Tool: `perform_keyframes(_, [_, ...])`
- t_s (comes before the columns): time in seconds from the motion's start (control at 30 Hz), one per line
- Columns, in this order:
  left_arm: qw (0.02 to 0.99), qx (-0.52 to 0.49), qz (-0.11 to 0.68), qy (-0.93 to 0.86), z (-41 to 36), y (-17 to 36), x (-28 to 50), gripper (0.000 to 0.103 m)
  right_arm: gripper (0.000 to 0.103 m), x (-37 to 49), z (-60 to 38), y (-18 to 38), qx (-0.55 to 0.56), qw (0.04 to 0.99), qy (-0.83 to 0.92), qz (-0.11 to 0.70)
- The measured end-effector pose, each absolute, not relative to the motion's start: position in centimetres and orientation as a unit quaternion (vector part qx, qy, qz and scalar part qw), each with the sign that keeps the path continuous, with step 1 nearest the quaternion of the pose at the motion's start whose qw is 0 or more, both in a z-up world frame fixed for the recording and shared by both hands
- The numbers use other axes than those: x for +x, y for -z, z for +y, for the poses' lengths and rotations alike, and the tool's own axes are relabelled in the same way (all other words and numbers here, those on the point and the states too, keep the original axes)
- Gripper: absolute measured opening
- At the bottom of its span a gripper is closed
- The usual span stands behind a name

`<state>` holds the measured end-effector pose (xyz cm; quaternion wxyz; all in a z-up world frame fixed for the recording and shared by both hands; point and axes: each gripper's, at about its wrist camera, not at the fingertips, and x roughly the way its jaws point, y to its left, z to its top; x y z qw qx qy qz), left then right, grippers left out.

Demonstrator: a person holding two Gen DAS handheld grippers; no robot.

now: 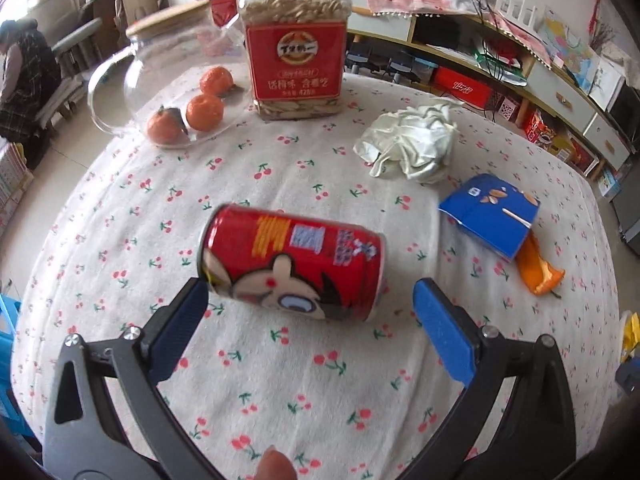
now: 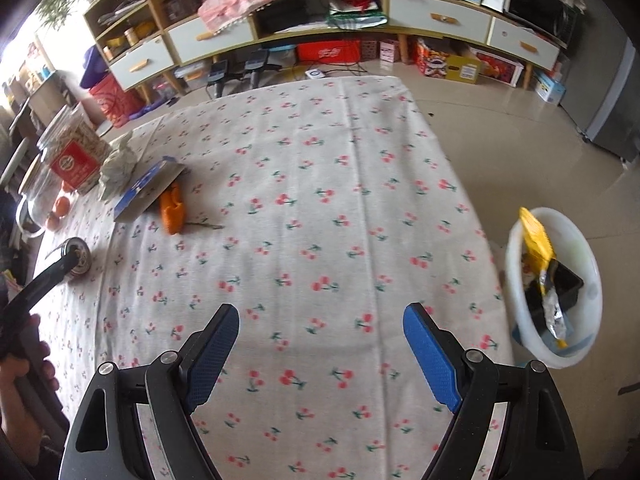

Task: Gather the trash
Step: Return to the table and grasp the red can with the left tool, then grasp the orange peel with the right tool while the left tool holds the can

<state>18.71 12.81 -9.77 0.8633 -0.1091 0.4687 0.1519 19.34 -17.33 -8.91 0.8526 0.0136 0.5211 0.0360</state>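
My left gripper [image 1: 310,304] stands spread wide over the cherry-print table [image 1: 280,380], its blue pads either side of a red can [image 1: 292,262] that lies on its side near the middle of the cloth; the left pad sits right at the can's rim, though I cannot tell whether it touches, and the right pad is clear of it. Beyond the can lie a crumpled white wrapper [image 1: 410,146], a blue packet [image 1: 490,214] and an orange peel [image 1: 538,270] tucked partly under that packet, toward the table's right edge. At the far edge stand a seed jar [image 1: 296,40], a glass pitcher [image 1: 168,68] and three tangerines [image 1: 204,112] (on a clear dish). My right gripper [image 2: 320,344] is also released, holding nothing, over the cloth near the table's near edge. A white bin [image 2: 560,288] with yellow wrappers inside sits on the floor off the right edge.
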Motion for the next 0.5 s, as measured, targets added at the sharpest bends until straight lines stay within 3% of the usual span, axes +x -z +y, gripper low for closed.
perform_keyframes(0.2, [0.865,-0.123,0.463,-0.150,13.6,10.0,18.8,0.101,0.086,20.2,-15.2,9.4,-0.001,0.849,-0.050,0.525])
perform_keyframes(0.27, [0.867,-0.126,0.459,-0.148,14.0,9.9,18.6,0.092,0.086,20.6,-14.3,9.6,-0.007,0.849,-0.054,0.525])
perform_keyframes(0.5, [0.868,-0.140,0.463,-0.111,14.9,9.5,18.0,0.091,0.086,22.0,-11.8,9.8,-0.020,0.850,-0.067,0.522])
